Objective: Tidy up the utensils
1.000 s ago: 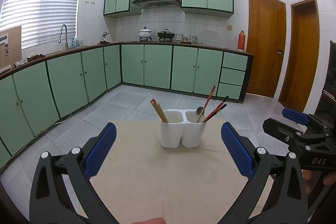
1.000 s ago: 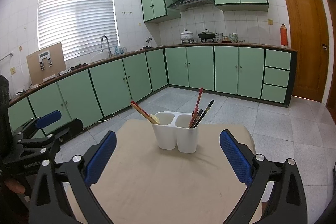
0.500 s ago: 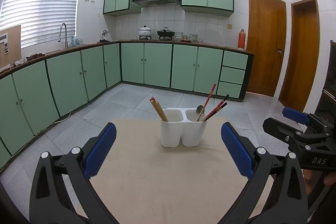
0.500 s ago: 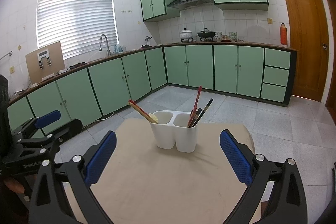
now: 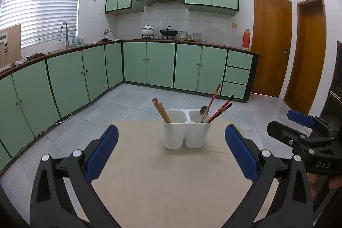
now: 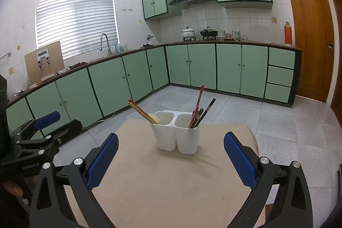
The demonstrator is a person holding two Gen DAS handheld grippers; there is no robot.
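- Left gripper (image 5: 171, 152): fingers (image 5: 102, 153) spread wide, nothing between them, held above the near part of the table (image 5: 171, 185).
- Right gripper (image 6: 171, 158): fingers (image 6: 240, 160) likewise spread wide and empty, above the same tan table surface.
- Each gripper is visible from the other's camera: the right one at the far right edge of the left view, the left one at the far left edge of the right view, both off the side of the table.
- White holder (image 5: 186, 131) with 2 compartments stands upright on the table, ahead of both pairs of fingers and roughly centred between them, well clear of the tips.
- Left compartment, seen from the left camera: wooden chopsticks (image 5: 160, 110) lean out to the left. The right view shows a pale spoon-like piece at that rim; its type cannot be confirmed.
- Right compartment: red chopsticks (image 5: 213, 98), dark chopsticks (image 6: 206, 112) and a metal spoon (image 5: 203, 110) lean to the right.
- No utensil lies loose on the table within either view.
- Background: green cabinets (image 5: 160, 63) and grey tiled floor (image 5: 132, 104).
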